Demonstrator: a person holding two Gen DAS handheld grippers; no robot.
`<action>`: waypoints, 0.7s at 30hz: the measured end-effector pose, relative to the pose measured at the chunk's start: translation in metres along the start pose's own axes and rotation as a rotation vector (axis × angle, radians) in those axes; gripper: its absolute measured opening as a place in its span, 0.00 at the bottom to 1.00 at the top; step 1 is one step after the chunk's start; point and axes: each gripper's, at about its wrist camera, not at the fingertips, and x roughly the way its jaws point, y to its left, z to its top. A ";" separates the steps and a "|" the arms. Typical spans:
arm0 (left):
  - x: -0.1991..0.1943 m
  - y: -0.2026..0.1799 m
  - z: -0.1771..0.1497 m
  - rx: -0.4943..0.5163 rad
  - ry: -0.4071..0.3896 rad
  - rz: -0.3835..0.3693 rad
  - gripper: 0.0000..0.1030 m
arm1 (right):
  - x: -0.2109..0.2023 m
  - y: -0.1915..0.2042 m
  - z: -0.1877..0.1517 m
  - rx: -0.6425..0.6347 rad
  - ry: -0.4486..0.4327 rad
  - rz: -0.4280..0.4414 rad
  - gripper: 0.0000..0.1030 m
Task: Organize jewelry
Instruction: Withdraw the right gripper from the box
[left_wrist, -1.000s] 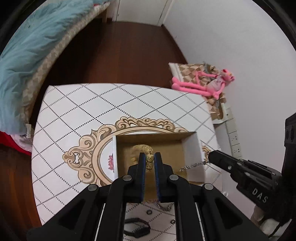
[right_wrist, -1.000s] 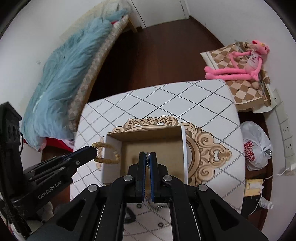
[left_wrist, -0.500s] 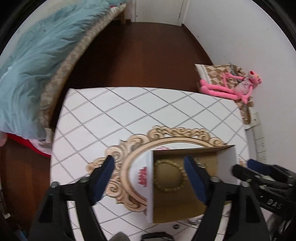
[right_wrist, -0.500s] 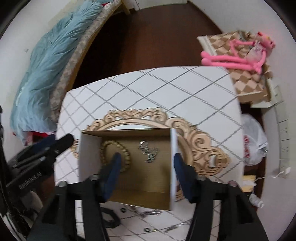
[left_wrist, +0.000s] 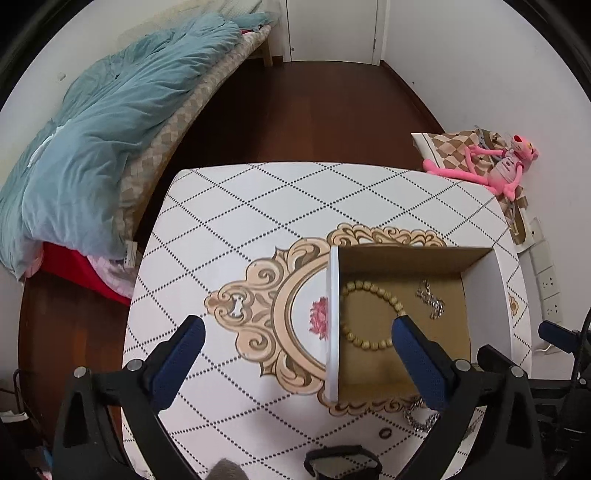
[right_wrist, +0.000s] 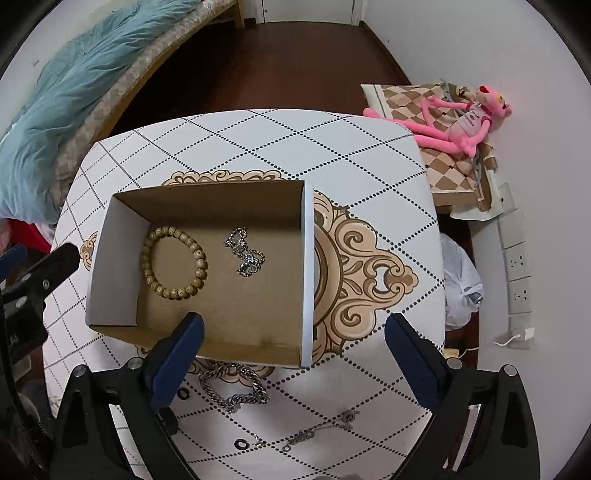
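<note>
An open cardboard box (right_wrist: 306, 280) (left_wrist: 331, 317) stands on the patterned table. Inside lie a wooden bead bracelet (right_wrist: 173, 263) (left_wrist: 365, 314) and a thin silver chain (right_wrist: 245, 254) (left_wrist: 430, 300). In front of the box on the table lie a thick silver chain (right_wrist: 232, 386) (left_wrist: 419, 417), a fine chain (right_wrist: 317, 430) and small black rings (right_wrist: 242, 442). My left gripper (left_wrist: 297, 354) is open and empty above the box's left wall. My right gripper (right_wrist: 293, 347) is open and empty above the box's near right corner.
A black wristband (left_wrist: 341, 459) lies at the table's near edge. A bed with a teal duvet (left_wrist: 92, 147) is on the left. A pink plush toy (right_wrist: 454, 118) lies on a checked cushion by the right wall. A plastic bag (right_wrist: 461, 280) sits on the floor.
Both grippers were shut, the left on the bead bracelet and the right on the thin chain. Both opened, dropped these into the box and rose; the left also moved left.
</note>
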 end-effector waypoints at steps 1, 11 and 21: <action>-0.001 -0.001 -0.002 0.000 0.000 0.002 1.00 | -0.001 0.000 -0.003 0.003 -0.003 0.002 0.96; -0.039 0.002 -0.021 -0.006 -0.070 -0.002 1.00 | -0.035 0.003 -0.020 0.011 -0.084 -0.015 0.96; -0.097 0.011 -0.041 -0.022 -0.154 -0.009 1.00 | -0.102 0.010 -0.048 0.003 -0.220 -0.051 0.97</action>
